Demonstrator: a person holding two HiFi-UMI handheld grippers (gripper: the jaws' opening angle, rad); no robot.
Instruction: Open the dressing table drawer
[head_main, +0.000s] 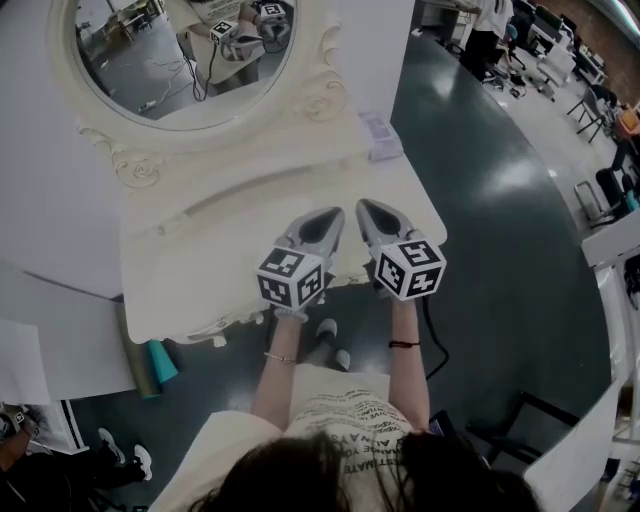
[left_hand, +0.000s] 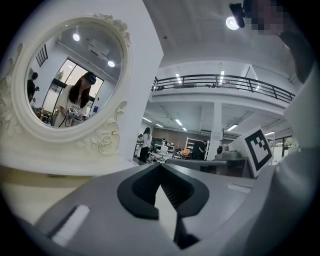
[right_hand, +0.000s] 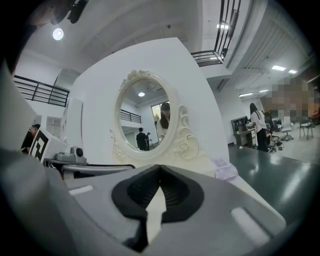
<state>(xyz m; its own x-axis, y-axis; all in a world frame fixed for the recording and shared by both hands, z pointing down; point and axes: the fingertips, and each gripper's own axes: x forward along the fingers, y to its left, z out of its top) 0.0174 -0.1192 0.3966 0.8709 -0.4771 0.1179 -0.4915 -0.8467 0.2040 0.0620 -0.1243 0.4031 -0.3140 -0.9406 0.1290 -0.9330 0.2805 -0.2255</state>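
Observation:
The cream dressing table (head_main: 210, 265) with its oval mirror (head_main: 180, 60) stands below me in the head view. Its drawer front lies under the front edge and is hidden. My left gripper (head_main: 326, 216) and right gripper (head_main: 366, 208) hover side by side over the tabletop near its front right edge, pointing toward the mirror. Both are shut with nothing between the jaws. In the left gripper view the jaw tips (left_hand: 160, 165) meet, with the mirror (left_hand: 70, 82) up left. The right gripper view shows closed tips (right_hand: 160, 167) facing the mirror (right_hand: 147, 117).
A small lilac box (head_main: 380, 135) (right_hand: 225, 170) lies on the table's back right corner. A teal roll (head_main: 160, 362) stands on the floor by the table's left leg. White sheets (head_main: 30, 350) lie at the left. A chair (head_main: 600, 195) and people stand far right.

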